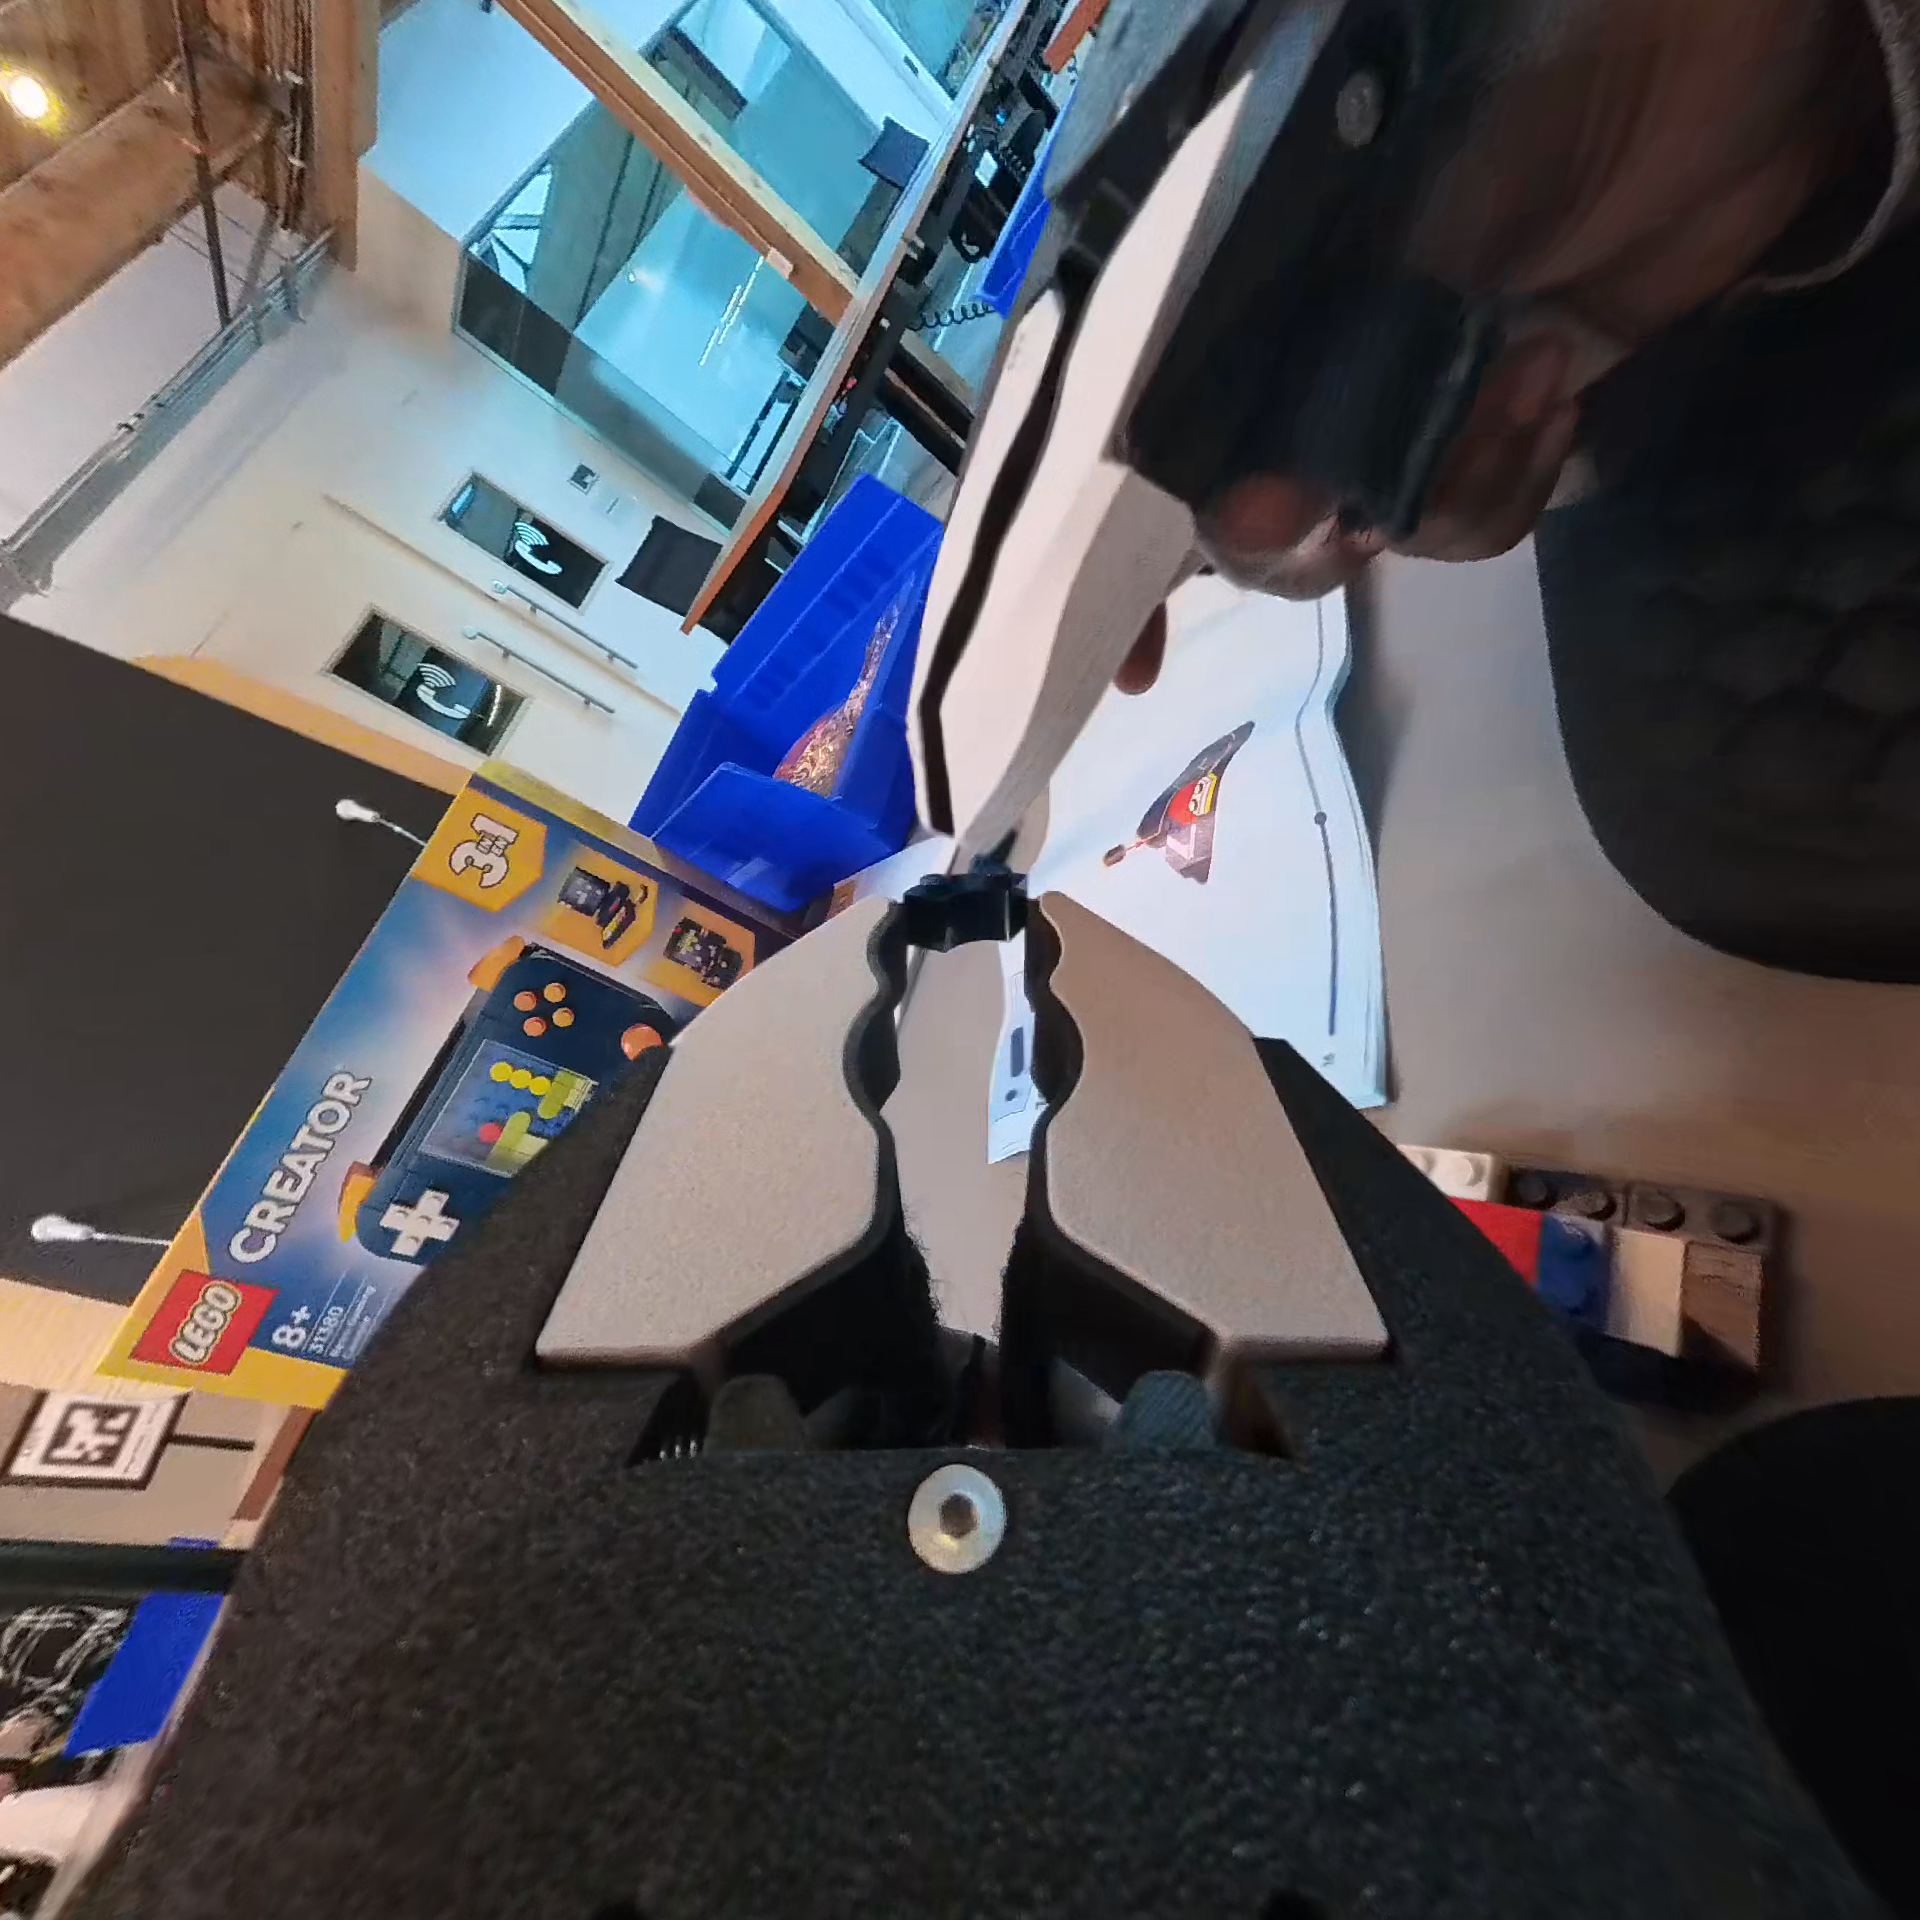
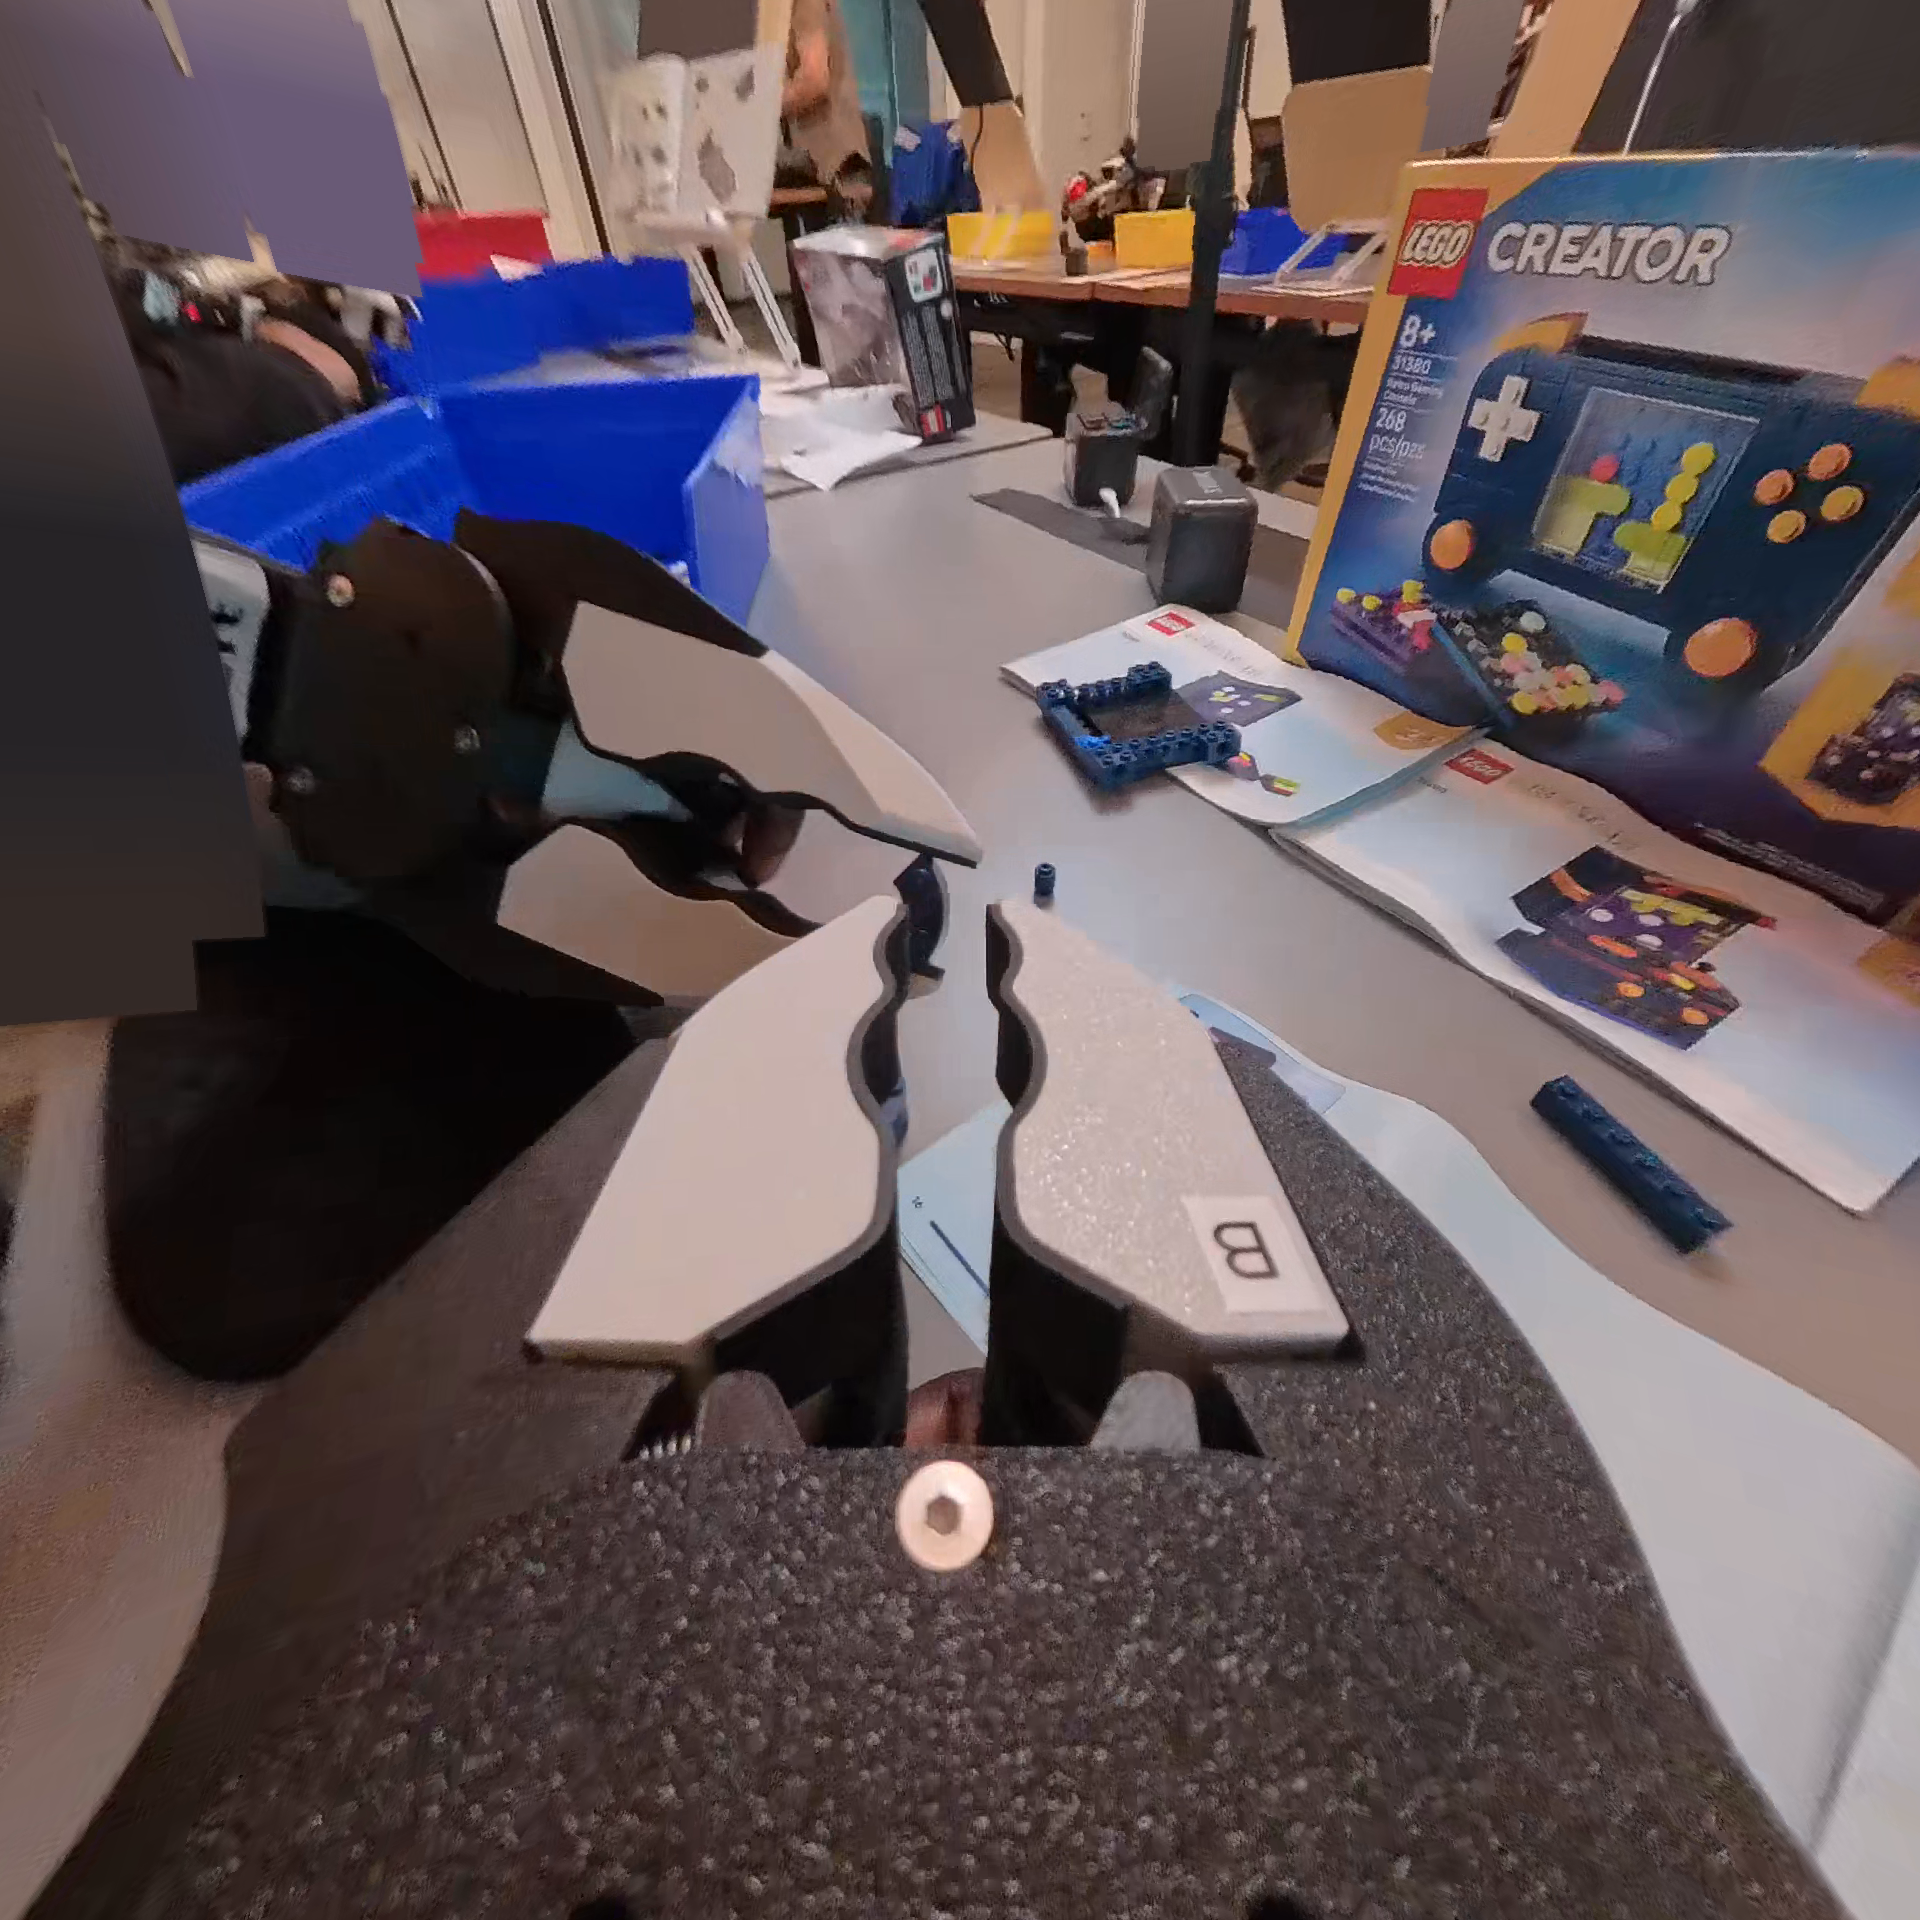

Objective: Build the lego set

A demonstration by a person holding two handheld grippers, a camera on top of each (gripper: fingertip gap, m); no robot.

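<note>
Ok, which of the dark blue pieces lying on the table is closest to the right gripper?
The tiny round piece, on the table just beyond the right gripper's tips. The long bar and the square frame lie much farther off.

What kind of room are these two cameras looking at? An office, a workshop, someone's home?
Probably a shared workshop or lab. A toy brick set box stands on a grey table beside open instruction booklets, blue storage bins sit nearby, and more worktables with bins fill the background.

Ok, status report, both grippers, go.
Left gripper clamped on small dark brick. Right gripper tips apart, meeting that brick. Tiny round stud loose beside.
</note>
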